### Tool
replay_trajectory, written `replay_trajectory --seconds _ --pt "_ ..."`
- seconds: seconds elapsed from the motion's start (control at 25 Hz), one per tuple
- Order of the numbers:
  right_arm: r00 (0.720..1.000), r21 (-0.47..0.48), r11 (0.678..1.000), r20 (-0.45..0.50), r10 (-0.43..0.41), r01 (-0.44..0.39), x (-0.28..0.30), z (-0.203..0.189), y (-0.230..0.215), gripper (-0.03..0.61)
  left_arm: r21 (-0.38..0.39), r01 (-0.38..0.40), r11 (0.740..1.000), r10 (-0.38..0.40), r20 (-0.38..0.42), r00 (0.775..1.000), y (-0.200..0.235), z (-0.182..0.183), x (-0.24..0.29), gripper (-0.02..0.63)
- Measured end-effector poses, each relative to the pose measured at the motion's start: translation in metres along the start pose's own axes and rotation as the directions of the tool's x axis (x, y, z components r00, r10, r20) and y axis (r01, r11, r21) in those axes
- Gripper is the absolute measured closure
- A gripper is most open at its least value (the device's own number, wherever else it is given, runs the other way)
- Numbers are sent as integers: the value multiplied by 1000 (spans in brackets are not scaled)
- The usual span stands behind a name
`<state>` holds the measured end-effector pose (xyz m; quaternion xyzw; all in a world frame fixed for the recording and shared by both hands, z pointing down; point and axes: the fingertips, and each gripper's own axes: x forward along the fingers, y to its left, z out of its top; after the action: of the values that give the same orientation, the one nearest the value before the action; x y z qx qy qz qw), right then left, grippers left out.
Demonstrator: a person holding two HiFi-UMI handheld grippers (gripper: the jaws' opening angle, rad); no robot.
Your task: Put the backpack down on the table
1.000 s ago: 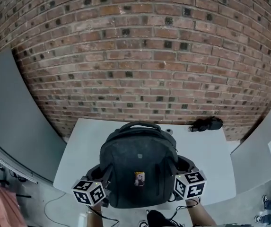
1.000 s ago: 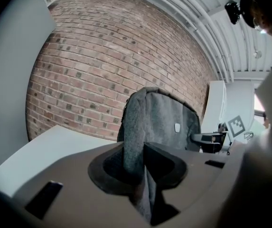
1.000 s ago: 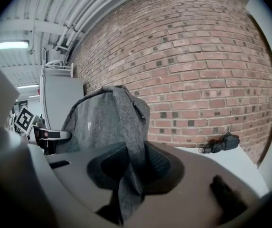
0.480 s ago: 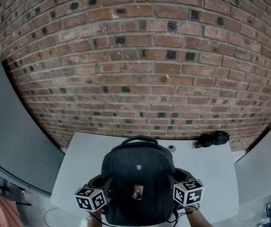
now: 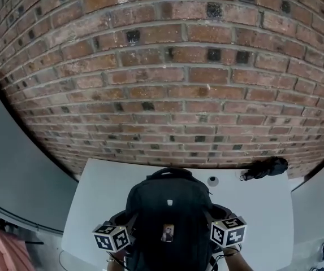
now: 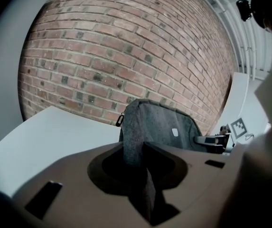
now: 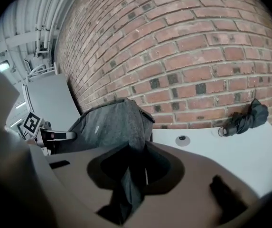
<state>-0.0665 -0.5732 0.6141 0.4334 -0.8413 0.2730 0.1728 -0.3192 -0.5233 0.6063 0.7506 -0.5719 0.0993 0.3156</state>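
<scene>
A dark grey backpack [image 5: 170, 210] stands upright between my two grippers, over the near part of the white table [image 5: 96, 188]; its top handle faces the brick wall. My left gripper [image 5: 120, 219] is shut on a fold of the backpack's fabric [image 6: 135, 151] at its left side. On the other side my right gripper [image 5: 218, 213] is shut on a similar fold [image 7: 132, 167]. The frame edge cuts off the backpack's bottom, so I cannot tell whether it rests on the table. Each gripper view shows the backpack [image 6: 164, 125] [image 7: 109, 122] with the other gripper beyond it.
A black bundled thing [image 5: 266, 167] lies at the table's far right by the brick wall [image 5: 167, 95]. A small round disc [image 5: 212, 180] sits just beyond the backpack. Grey panels [image 5: 14, 162] flank the table on the left and right.
Both grippers have carried the backpack forward toward the wall and lower over the table. Their grip on the fabric looks the same.
</scene>
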Motion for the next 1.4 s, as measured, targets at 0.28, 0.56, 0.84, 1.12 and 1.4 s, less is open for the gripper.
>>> replay_trajectory --seconds 0.28,0.56,0.84,1.12,1.4 --pt "999 26 999 -39 19 -18 27 -12 -14 491 6 -37 999 37 -57 998 14 -9 25 508" --pt "997 27 999 -74 25 -23 50 -24 -26 491 2 -73 997 73 -109 991 26 -18 44 501" --pt "995 30 1000 -102 9 -6 68 -35 -35 491 -22 -93 995 89 -159 983 39 -28 60 492" --pt "993 31 1000 -116 5 -1 78 -44 -39 491 -38 -110 993 100 -193 976 48 -37 70 485" --pt "993 17 1000 -118 0 2 87 -51 -43 491 -49 -121 991 108 -217 970 57 -46 79 473"
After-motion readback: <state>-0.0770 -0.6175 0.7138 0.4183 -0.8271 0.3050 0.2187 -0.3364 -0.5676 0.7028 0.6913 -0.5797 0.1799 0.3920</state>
